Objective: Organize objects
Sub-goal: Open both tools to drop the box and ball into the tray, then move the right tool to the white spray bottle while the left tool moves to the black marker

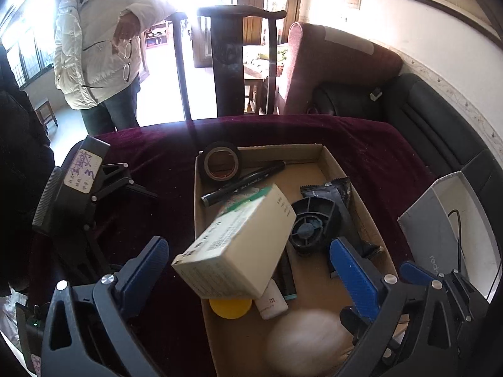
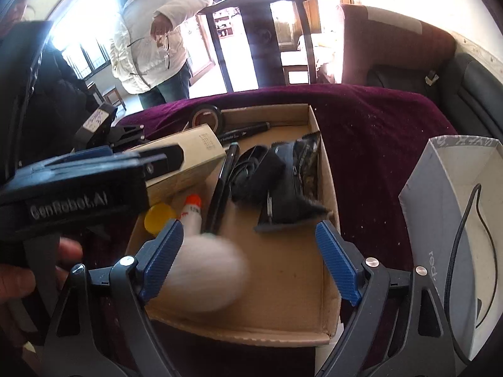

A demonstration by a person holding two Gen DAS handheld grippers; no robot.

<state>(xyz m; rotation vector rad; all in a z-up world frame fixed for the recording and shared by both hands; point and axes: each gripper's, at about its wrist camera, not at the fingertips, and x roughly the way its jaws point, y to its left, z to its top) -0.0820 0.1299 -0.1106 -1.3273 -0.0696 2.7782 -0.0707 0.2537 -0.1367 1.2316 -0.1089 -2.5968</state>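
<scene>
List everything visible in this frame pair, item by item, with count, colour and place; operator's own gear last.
cardboard tray: 1, brown, on maroon cloth
tape roll: 1, black, tray's far-left corner
marker: 1, black, beside the tape
cream box: 1, tilted over tray's left side
fan: 1, black, in tray
foil packet: 1, dark, in tray
yellow cap: 1, in tray
white tube: 1, orange cap, in tray
pale ball: 1, blurred, near tray front
grey box: 1, holds black cable, right of the tray
bystander: 1, white jacket
left gripper: open
right gripper: open
</scene>
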